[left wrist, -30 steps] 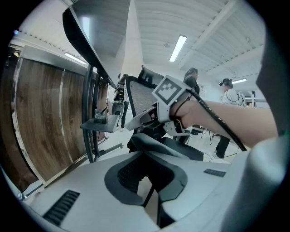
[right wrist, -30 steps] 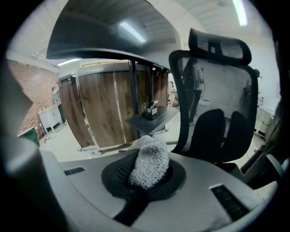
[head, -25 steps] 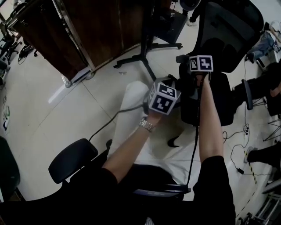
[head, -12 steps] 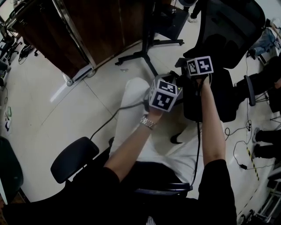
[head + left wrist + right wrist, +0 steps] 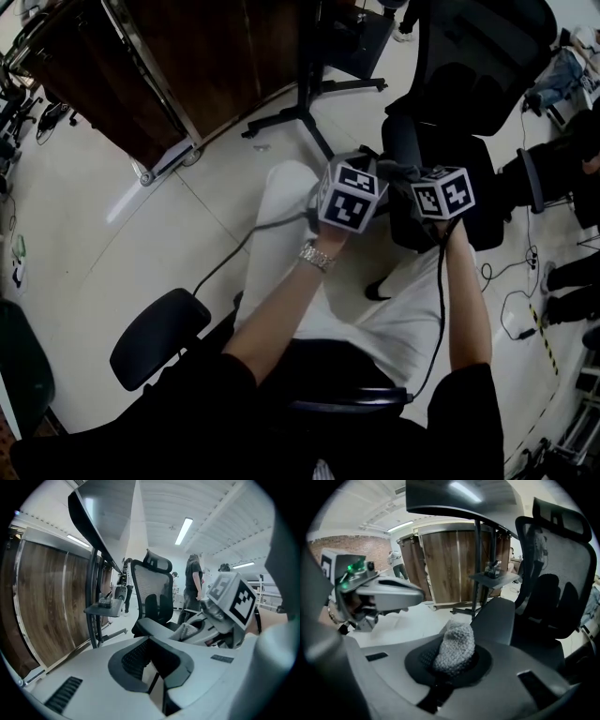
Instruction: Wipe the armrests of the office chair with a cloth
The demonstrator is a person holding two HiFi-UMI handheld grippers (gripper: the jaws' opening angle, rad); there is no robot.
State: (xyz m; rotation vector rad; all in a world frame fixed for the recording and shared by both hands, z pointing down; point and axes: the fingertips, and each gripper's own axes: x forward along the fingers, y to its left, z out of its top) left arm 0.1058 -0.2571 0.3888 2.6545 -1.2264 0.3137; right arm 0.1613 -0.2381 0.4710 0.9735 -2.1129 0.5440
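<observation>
So here's where I am: my right gripper is clamped on the cloth, a little grey nubbly wad bunched up between the jaws with its rounded top poking out past the tips. The near armrest of the office chair is right beyond it. From the right gripper view the cloth looks close to the grey pad, but I honestly can't tell whether it's touching. My left gripper has its jaws a small way apart with nothing in them, and it hangs just beside the right one, pointing at the same chair. On handling, the cloth looks soft, light and floppy, so it'll squash flat under any pressure and won't slip much on that matte pad. The catch, I think, is that only the bit sticking out does any wiping, and if I press too hard the hard jaw tips could scrape the armrest instead. Gripping it low on the bunch like this seems fine, and I'd drag it lengthwise along the pad. The chair looks like it's on a wheeled base, so it may roll or swivel when pushed, and my free left gripper could steady it. What I take to be the other armrest is over on the far side, not yet reached.
</observation>
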